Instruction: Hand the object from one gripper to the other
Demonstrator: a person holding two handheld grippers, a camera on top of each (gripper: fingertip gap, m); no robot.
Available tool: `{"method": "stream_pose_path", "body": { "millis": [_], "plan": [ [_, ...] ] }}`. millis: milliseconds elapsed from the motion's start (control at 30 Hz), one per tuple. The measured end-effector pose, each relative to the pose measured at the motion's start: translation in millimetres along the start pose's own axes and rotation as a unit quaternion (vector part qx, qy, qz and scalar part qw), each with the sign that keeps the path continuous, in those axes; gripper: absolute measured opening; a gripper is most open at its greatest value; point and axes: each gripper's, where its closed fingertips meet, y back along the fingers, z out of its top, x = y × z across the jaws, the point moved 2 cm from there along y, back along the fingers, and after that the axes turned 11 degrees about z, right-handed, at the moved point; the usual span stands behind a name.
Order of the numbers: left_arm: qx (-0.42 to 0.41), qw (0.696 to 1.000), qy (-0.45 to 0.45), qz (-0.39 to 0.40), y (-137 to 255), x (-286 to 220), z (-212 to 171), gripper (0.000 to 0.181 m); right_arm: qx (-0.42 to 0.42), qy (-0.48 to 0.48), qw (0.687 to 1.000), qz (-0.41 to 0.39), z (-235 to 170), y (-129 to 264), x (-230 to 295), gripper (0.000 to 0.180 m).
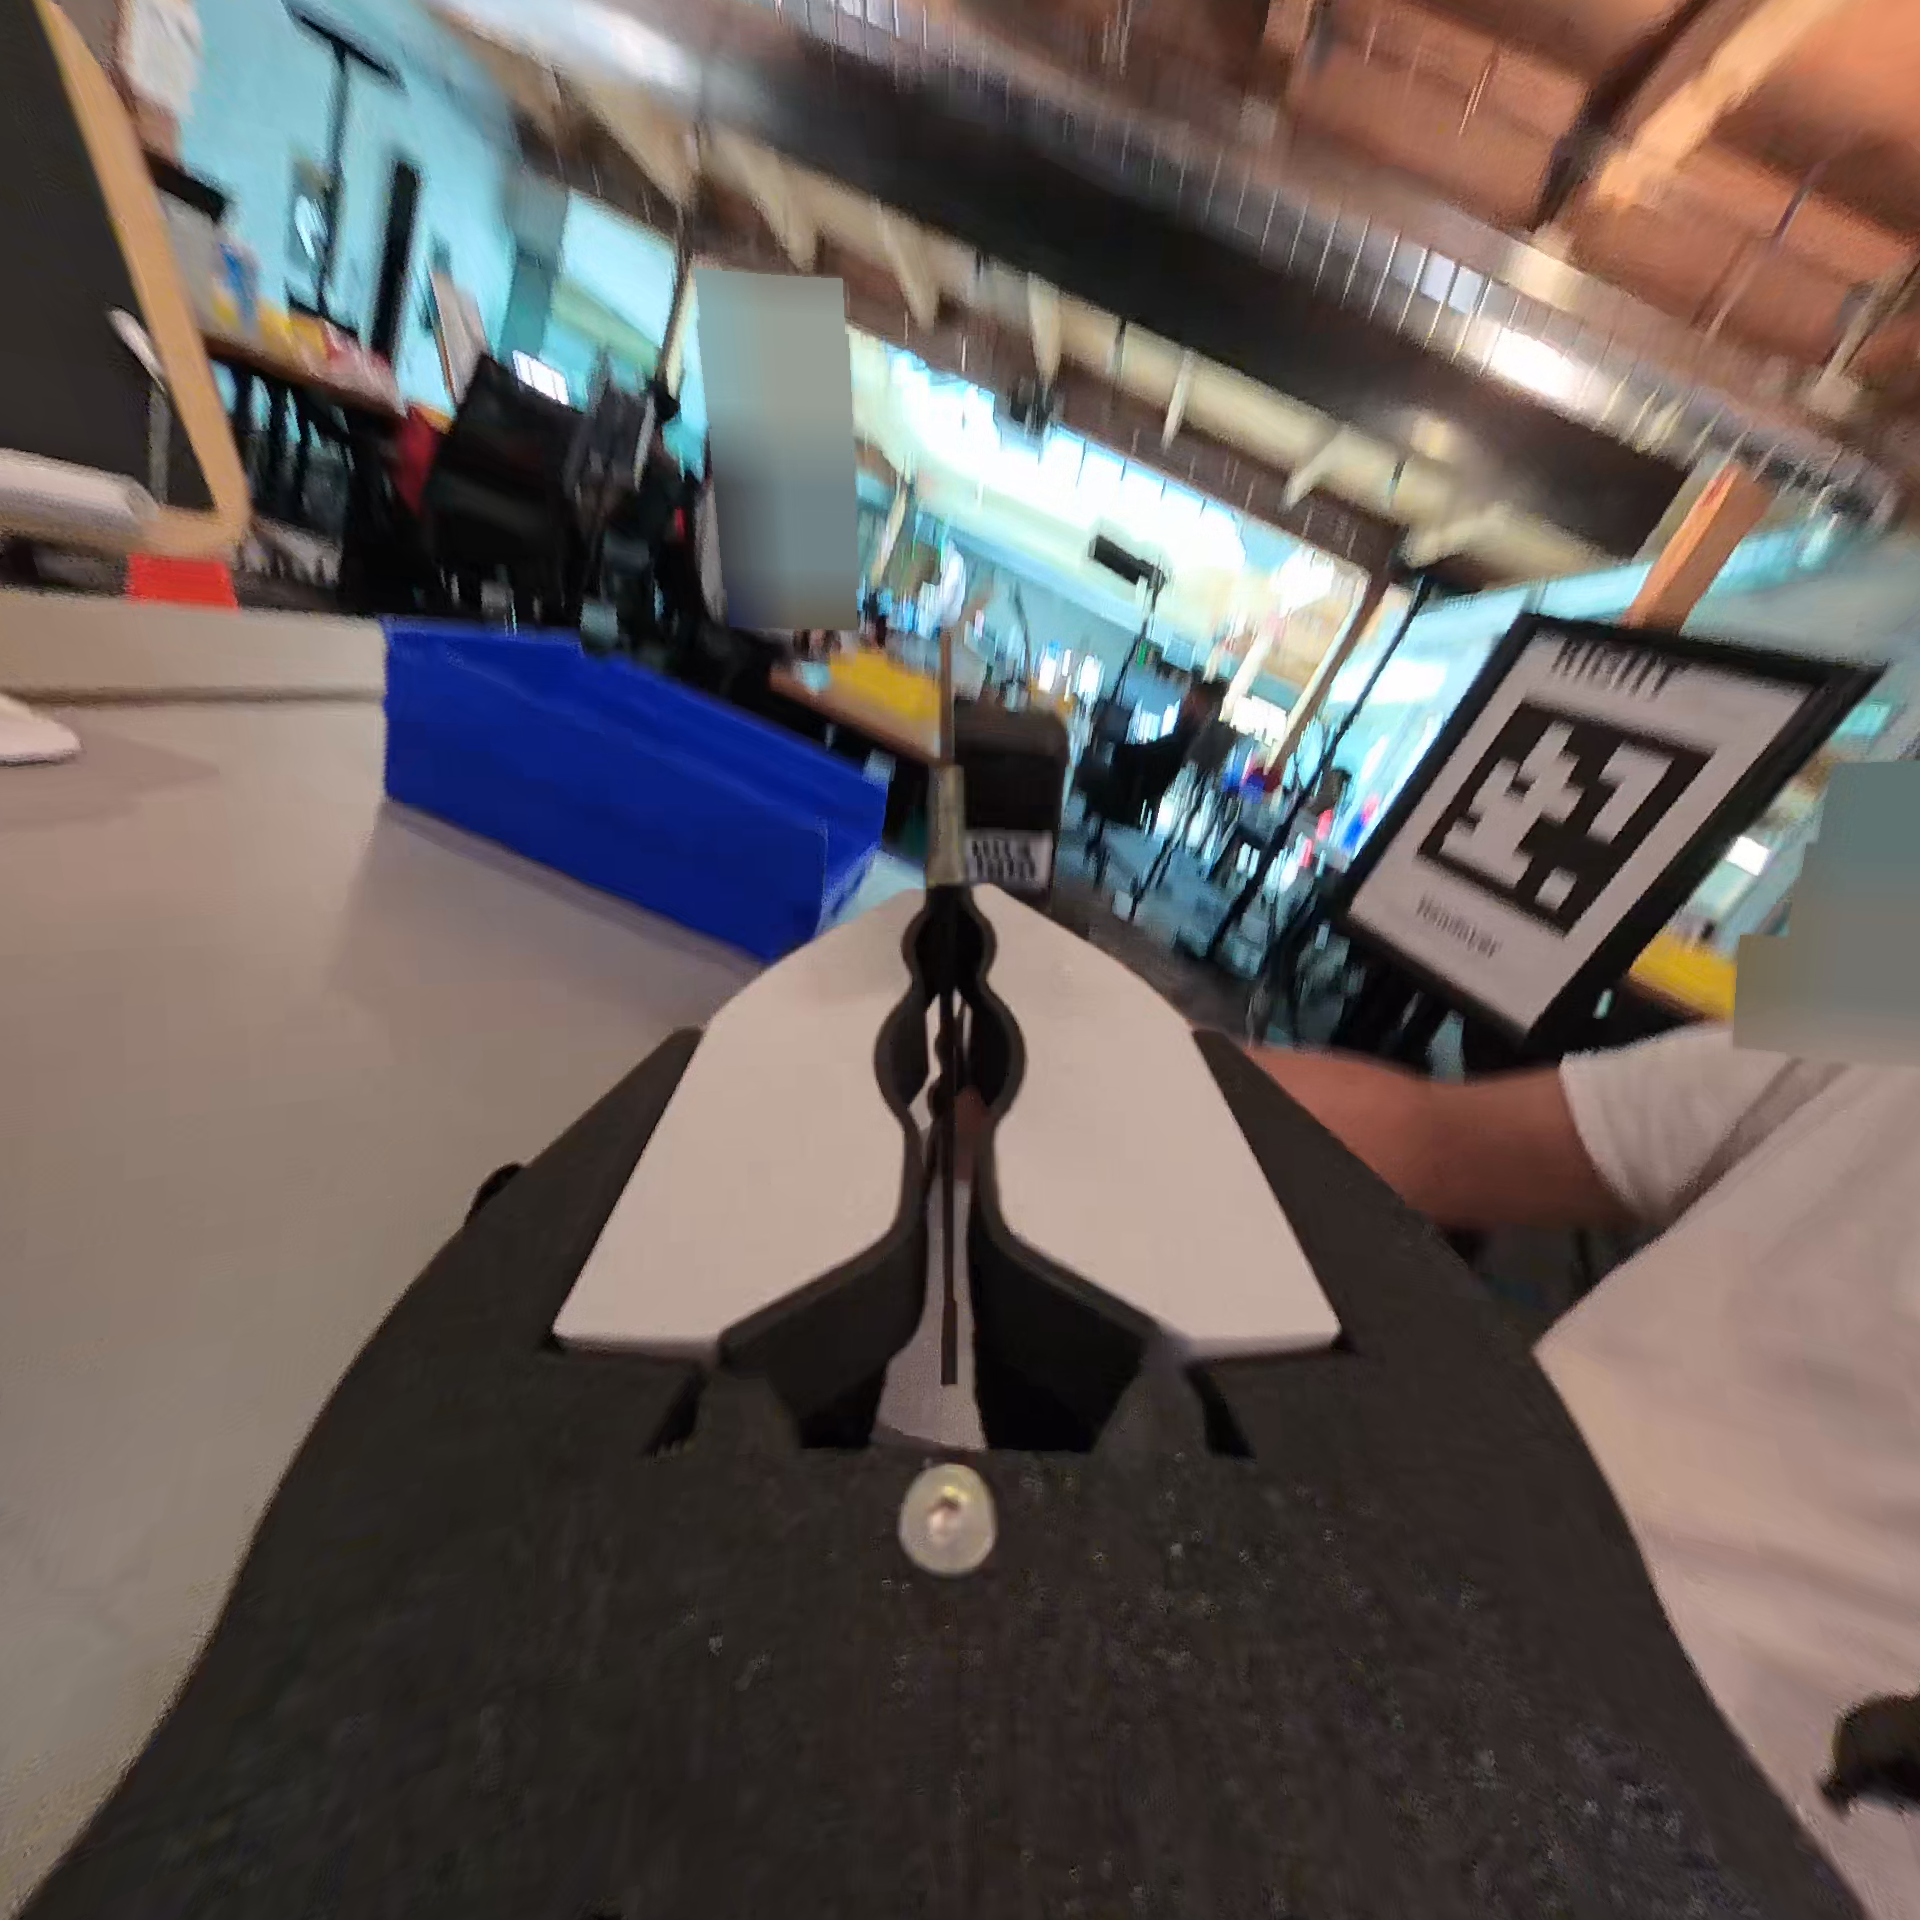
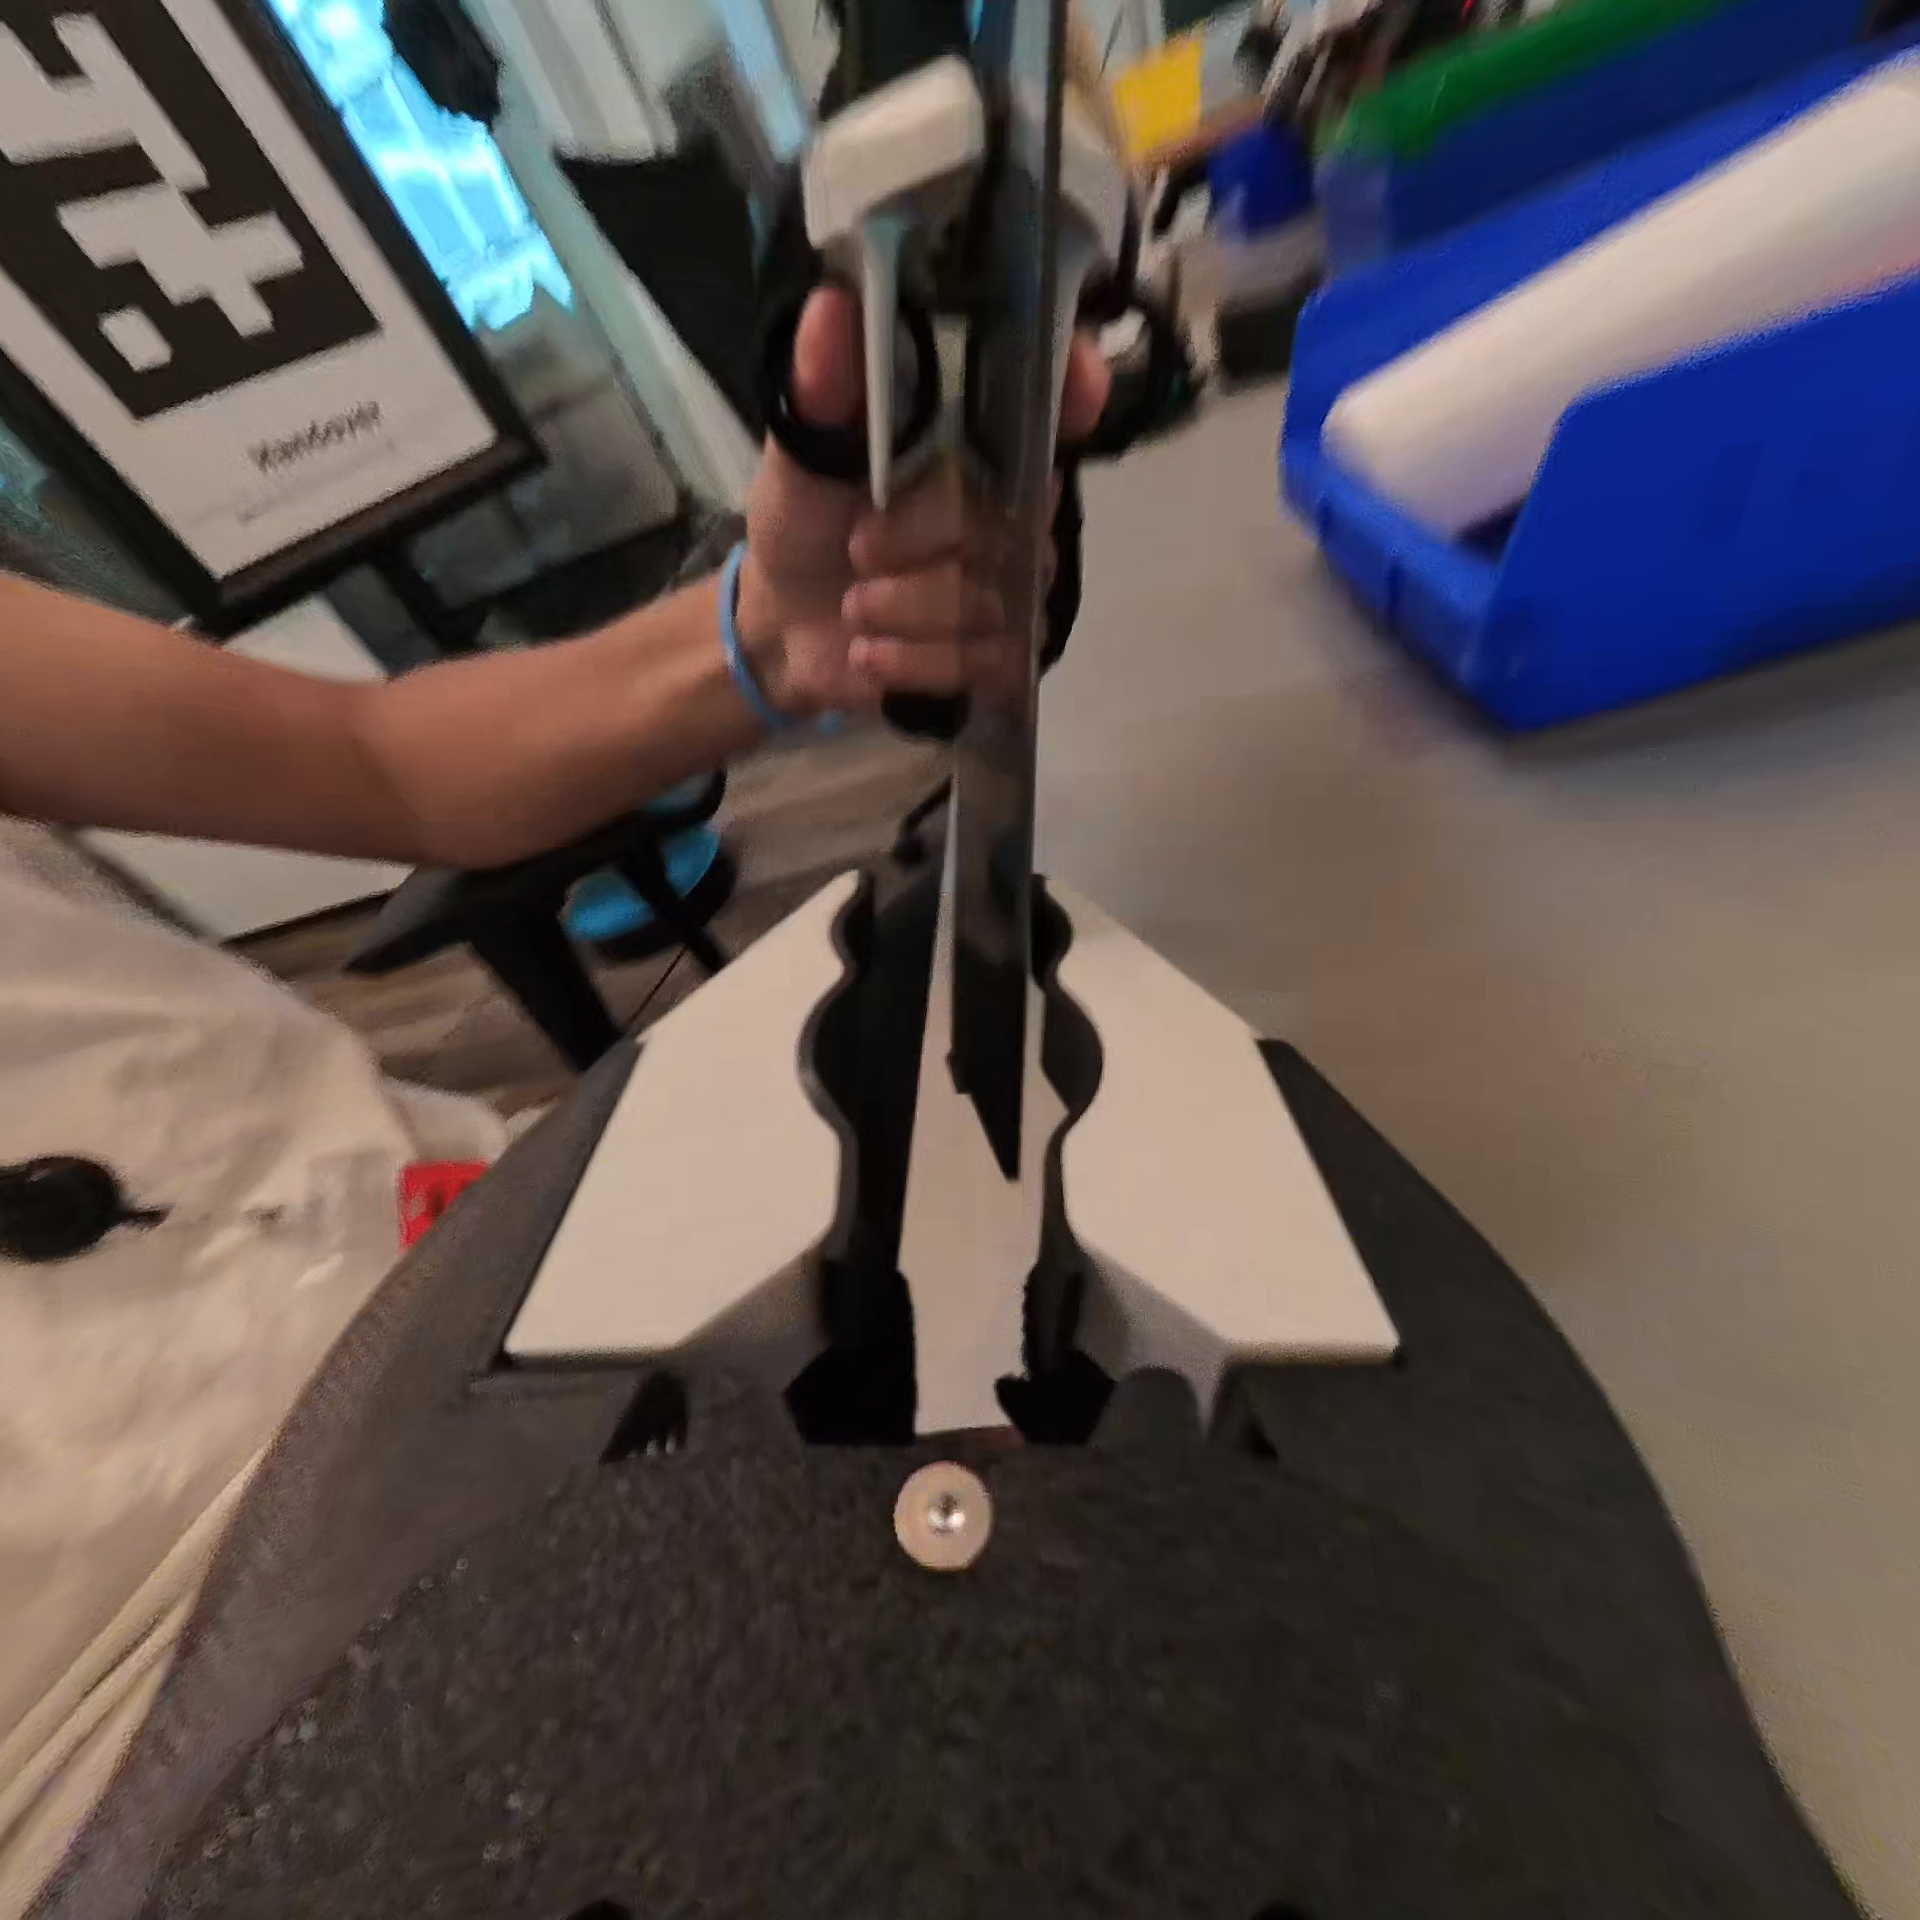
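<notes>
A long thin metal tool [image 1: 945, 821] stands edge-on between the fingertips of my left gripper [image 1: 948, 904], which is shut on it. A ferrule and a thin rod stick out past the tips. In the right wrist view the same tool [image 2: 997, 727] shows as a flat shiny strip. It runs from the left gripper [image 2: 894, 156], held in a hand [image 2: 883, 582] at the top, down between the jaws of my right gripper [image 2: 951, 883]. The right jaws stand wider than the strip. It lies against the right pad, with a gap on the left.
A blue bin [image 1: 623, 769] sits on the grey table [image 1: 208, 1039]; it holds a white roll [image 2: 1558, 312]. A framed black-and-white marker board [image 1: 1579, 821] stands at the table's edge. A person's arm [image 2: 312, 727] and white shirt [image 2: 156, 1143] are close by.
</notes>
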Motion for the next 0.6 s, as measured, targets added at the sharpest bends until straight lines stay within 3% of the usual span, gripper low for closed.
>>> {"method": "stream_pose_path", "body": {
  "millis": [133, 200, 267, 333, 400, 500, 600],
  "plan": [
    [-0.132, 0.988, 0.071, 0.032, 29, 24, 37, 0.001, -0.077, 0.135, 0.976, -0.153, 31, 19, -21, 0.071],
    [-0.168, 0.977, 0.096, 0.085, 43, 44, 44, 0.001, -0.027, 0.233, 0.934, -0.268, 33, 31, -33, 0.079],
    [-0.187, 0.966, 0.109, 0.14, 53, 62, 45, 0.002, 0.059, 0.339, 0.854, -0.39, 34, 38, -42, 0.087],
    [-0.202, 0.956, 0.125, 0.174, 57, 71, 43, 0.001, 0.105, 0.451, 0.747, -0.477, 42, 35, -35, 0.08],
    [-0.213, 0.95, 0.138, 0.183, 54, 72, 40, 0.001, 0.173, 0.496, 0.698, -0.487, 34, 14, -34, 0.082],
    [-0.212, 0.954, 0.127, 0.17, 40, 58, 34, 0.002, 0.195, 0.467, 0.72, -0.475, 22, -10, -37, 0.093],
    [-0.184, 0.965, 0.057, 0.178, 24, 42, 27, 0.002, 0.169, 0.413, 0.752, -0.486, 30, -8, -40, 0.102]
  ]
}}
